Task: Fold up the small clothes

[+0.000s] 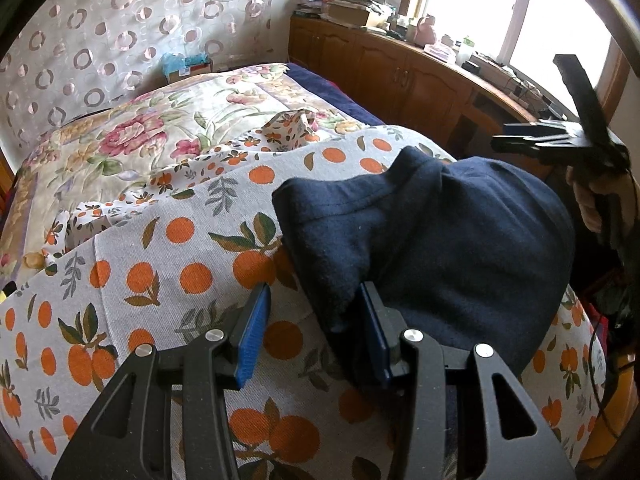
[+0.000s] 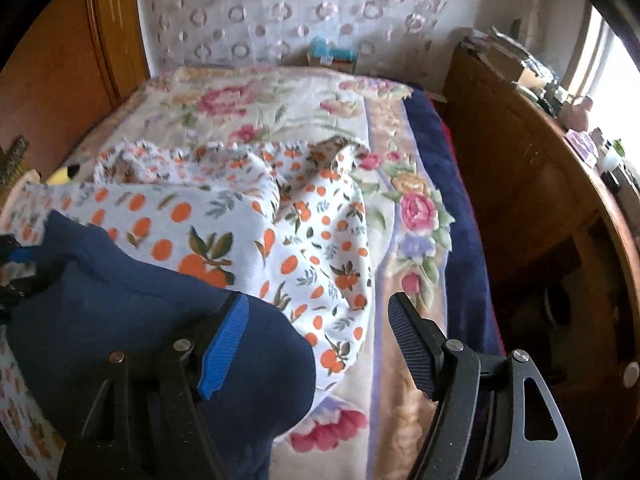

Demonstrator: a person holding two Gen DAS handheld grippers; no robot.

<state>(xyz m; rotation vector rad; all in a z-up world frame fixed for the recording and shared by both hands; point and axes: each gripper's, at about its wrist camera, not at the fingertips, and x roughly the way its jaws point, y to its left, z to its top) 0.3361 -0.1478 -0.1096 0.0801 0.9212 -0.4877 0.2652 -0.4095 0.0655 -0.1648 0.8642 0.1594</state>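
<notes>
**Daylight from the window, blur in the right view**

Strong daylight enters through the window point(image 1: 496, 4), which is overexposed to white. The left wrist view is sharp. The right wrist view is soft, with motion blur on the curtain point(image 2: 304, 8). Both pictures bend strongly at the edges, with dark corners.

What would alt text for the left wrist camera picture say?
An open left gripper hovers at the edge of a folded navy garment lying on an orange-print cloth on a bed. The right gripper is raised beyond it, near a window.
</notes>
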